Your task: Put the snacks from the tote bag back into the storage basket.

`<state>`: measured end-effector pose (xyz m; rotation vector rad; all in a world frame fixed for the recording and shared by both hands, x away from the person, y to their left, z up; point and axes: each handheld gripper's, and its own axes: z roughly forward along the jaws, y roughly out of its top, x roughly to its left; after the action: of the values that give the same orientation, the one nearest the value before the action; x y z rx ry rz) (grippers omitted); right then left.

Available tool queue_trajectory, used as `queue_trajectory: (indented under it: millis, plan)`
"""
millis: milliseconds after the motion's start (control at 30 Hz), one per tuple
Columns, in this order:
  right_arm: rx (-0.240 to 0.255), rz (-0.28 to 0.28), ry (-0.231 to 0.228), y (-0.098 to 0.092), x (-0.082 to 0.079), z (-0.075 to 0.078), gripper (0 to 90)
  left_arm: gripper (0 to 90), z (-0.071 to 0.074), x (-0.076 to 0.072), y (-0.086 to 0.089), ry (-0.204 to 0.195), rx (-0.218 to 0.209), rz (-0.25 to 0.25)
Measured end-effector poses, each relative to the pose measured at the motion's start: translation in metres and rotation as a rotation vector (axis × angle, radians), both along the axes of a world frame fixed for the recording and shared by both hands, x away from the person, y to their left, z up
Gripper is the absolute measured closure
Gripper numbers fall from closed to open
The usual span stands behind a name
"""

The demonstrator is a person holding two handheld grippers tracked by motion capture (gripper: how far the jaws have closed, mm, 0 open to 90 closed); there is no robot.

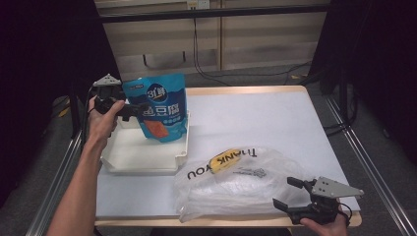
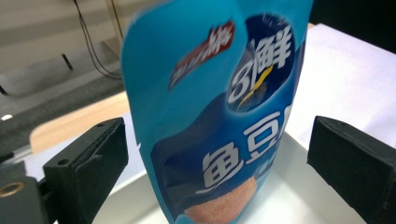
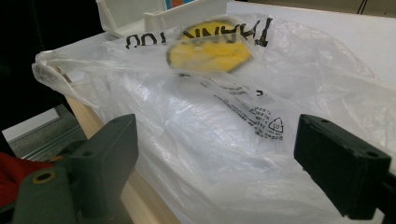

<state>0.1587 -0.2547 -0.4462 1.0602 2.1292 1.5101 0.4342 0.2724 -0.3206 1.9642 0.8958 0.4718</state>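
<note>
Left gripper (image 1: 132, 110), upper left of frame: jaws spread either side of blue pouch (image 1: 160, 105), not clamping in left gripper view. Pouch upright in white tray (image 1: 142, 157), likely leaning on tray wall. Right gripper (image 1: 291, 192), lower right: jaws apart, aimed at plastic bag (image 1: 241, 182), probably to grasp bag edge.

Blue pouch (image 1: 160, 105), white tray (image 1: 142, 157), seemingly clear bag (image 1: 236, 184)
</note>
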Motion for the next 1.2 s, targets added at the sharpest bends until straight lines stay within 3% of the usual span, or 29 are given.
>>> queue_trajectory:
  millis: [167,267,800,933,1200]
  plan:
    - [0.001,-0.002,0.001,-0.001,-0.001,0.000,14.1,4.8,0.005,-0.011,-0.003,-0.025,0.033,-0.015]
    - [0.001,-0.005,0.001,-0.001,-0.001,0.000,14.1,4.0,0.006,-0.019,-0.004,-0.044,0.003,-0.020]
    - [0.003,-0.013,-0.004,-0.002,-0.001,0.001,14.1,5.7,0.006,-0.047,0.016,-0.070,-0.007,-0.015]
    - [0.005,-0.018,-0.005,-0.003,-0.001,0.001,14.1,5.7,0.003,-0.057,0.020,-0.074,-0.044,-0.015]
    - [0.005,-0.027,-0.009,-0.005,-0.002,0.002,14.7,5.7,-0.008,-0.078,0.023,-0.074,-0.030,-0.023]
